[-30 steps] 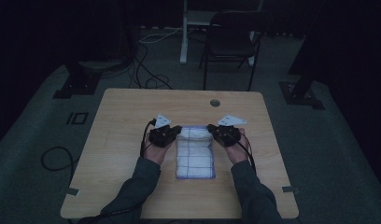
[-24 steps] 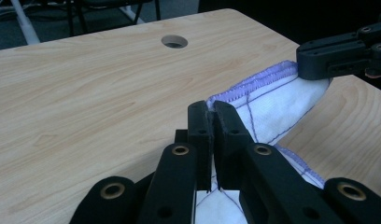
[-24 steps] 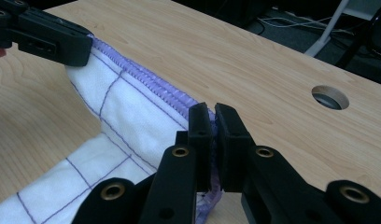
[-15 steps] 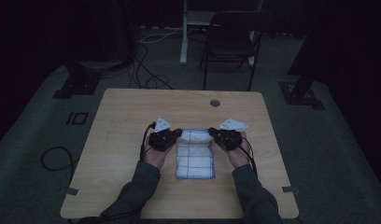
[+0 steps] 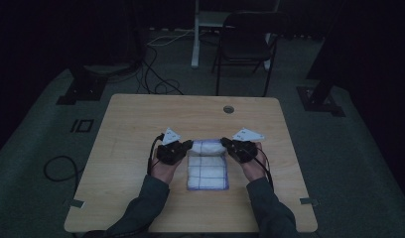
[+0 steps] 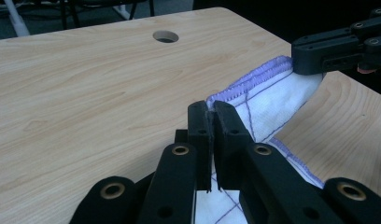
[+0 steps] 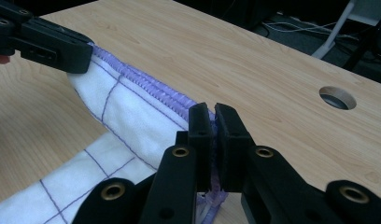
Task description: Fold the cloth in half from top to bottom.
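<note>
Seen from above, the cloth (image 5: 207, 168), white with a purple grid and purple hem, lies near the middle of the wooden surface (image 5: 141, 119). Its near part rests flat; its far edge is lifted off the wood and stretched between my two grippers. My left gripper (image 5: 186, 145) is at the cloth's far left corner and my right gripper (image 5: 225, 144) at its far right corner, each pointing inward toward the cloth. My forearms, in dark sleeves, flank the cloth on either side.

In the left gripper view, my left fingers (image 6: 200, 128) are pressed together on the cloth's hem (image 6: 254, 79), pinching the corner; the fabric sags from there toward my right gripper (image 6: 319, 53), which clamps the opposite corner. In the right gripper view, my right fingers (image 7: 228, 130) are likewise closed on the purple hem (image 7: 151, 86), with the edge running taut from them to my left gripper (image 7: 62, 49).

Beyond the cloth, toward the far edge of the surface, is a round cable hole (image 5: 229, 109). Farther beyond the cloth, on the floor past the surface, stand a dark chair (image 5: 247, 47) and loose cables (image 5: 156, 74).
</note>
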`<state>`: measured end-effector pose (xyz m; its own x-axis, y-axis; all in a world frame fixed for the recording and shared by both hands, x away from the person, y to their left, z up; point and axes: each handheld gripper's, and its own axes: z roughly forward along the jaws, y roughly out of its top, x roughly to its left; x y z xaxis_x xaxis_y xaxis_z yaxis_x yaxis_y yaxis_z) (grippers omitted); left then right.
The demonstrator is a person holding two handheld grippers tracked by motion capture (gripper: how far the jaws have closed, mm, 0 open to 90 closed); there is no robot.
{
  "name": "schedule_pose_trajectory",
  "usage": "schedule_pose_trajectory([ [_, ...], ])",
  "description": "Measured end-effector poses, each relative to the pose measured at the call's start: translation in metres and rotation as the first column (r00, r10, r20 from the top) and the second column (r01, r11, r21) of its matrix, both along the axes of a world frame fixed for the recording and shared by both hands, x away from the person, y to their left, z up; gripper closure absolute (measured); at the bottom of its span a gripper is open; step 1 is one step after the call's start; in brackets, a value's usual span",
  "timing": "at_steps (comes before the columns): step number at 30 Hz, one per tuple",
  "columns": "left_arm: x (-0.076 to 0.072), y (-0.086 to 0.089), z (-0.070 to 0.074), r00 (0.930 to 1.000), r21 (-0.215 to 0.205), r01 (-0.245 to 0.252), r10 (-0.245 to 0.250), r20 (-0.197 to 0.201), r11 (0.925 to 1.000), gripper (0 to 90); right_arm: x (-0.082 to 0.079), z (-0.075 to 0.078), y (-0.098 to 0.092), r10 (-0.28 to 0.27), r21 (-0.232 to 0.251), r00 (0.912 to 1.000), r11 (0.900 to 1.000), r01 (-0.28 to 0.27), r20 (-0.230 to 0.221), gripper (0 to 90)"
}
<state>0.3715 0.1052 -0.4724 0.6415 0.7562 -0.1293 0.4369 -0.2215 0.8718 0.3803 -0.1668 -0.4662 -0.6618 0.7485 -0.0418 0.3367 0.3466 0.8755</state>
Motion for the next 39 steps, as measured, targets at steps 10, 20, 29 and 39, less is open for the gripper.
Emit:
schedule_pose_trajectory([
  [10, -0.008, 0.002, -0.003, 1.0, -0.005, 0.005, -0.005, -0.002, 1.0, 87.0, -0.005, 0.0, 0.0, 0.007, 0.009, 1.0, 1.0, -0.007, 0.003, 86.8],
  [20, -0.014, 0.004, -0.005, 0.9999, -0.014, 0.007, -0.007, -0.007, 0.9999, 87.0, -0.012, -0.003, 0.001, 0.011, 0.015, 0.9999, 1.0, -0.011, -0.002, 86.8],
  [29, -0.018, 0.005, -0.008, 0.9999, -0.02, 0.006, -0.007, -0.01, 0.9998, 87.0, -0.016, -0.005, 0.001, 0.016, 0.022, 0.9999, 1.0, -0.016, -0.005, 86.8],
  [39, -0.024, 0.006, -0.009, 0.9998, -0.024, 0.011, -0.012, -0.014, 0.9996, 87.0, -0.022, -0.008, 0.0, 0.018, 0.029, 0.9998, 0.999, -0.018, -0.007, 86.9],
])
